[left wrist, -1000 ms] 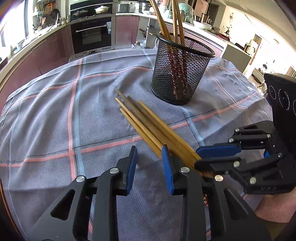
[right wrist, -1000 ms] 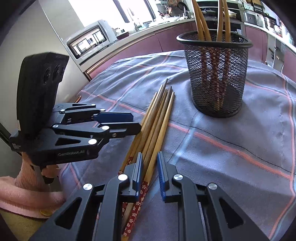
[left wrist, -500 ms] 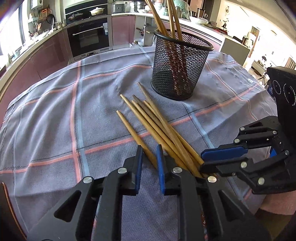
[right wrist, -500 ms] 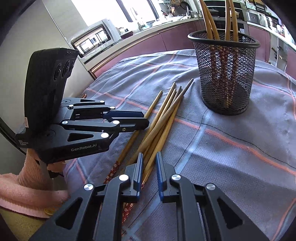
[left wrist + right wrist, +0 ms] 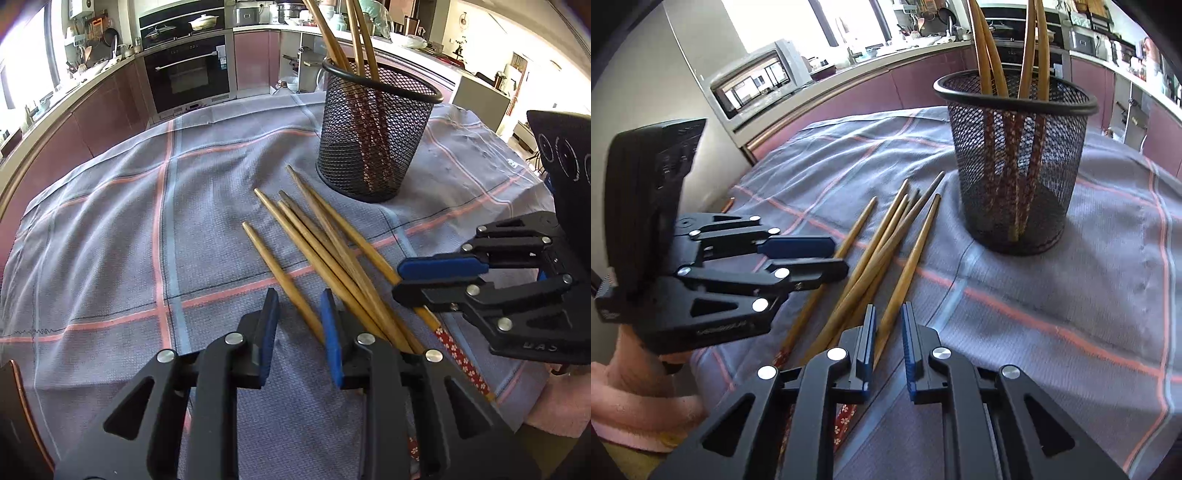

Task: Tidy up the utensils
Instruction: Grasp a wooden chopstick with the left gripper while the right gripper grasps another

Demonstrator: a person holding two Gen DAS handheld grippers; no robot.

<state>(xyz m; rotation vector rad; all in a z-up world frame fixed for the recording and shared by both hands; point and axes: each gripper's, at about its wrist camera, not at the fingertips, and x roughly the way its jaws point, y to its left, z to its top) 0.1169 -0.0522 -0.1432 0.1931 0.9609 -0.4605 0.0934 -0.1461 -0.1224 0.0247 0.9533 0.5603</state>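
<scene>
Chopsticks [image 5: 325, 254] that lay as one tight bundle a second ago are now fanned out on the checked cloth [image 5: 110, 236] covering the bench, tips pointing toward the mesh holder [image 5: 373, 140], which already stands with four chopsticks upright inside. The left claw [image 5: 299, 325] has opened wider than half a second ago and straddles the outermost stick [image 5: 280, 275], which lies a little apart from the others; its blue pads do not touch it. The right claw [image 5: 888, 338] is released too, with a narrow gap around the handle end of another stick [image 5: 908, 266], and appears not to pinch it. Spreading the pile likely serves to free single sticks for pickup. Judging by this, about five loose chopsticks remain to be lifted and dropped into the holder, just beyond their tips.
</scene>
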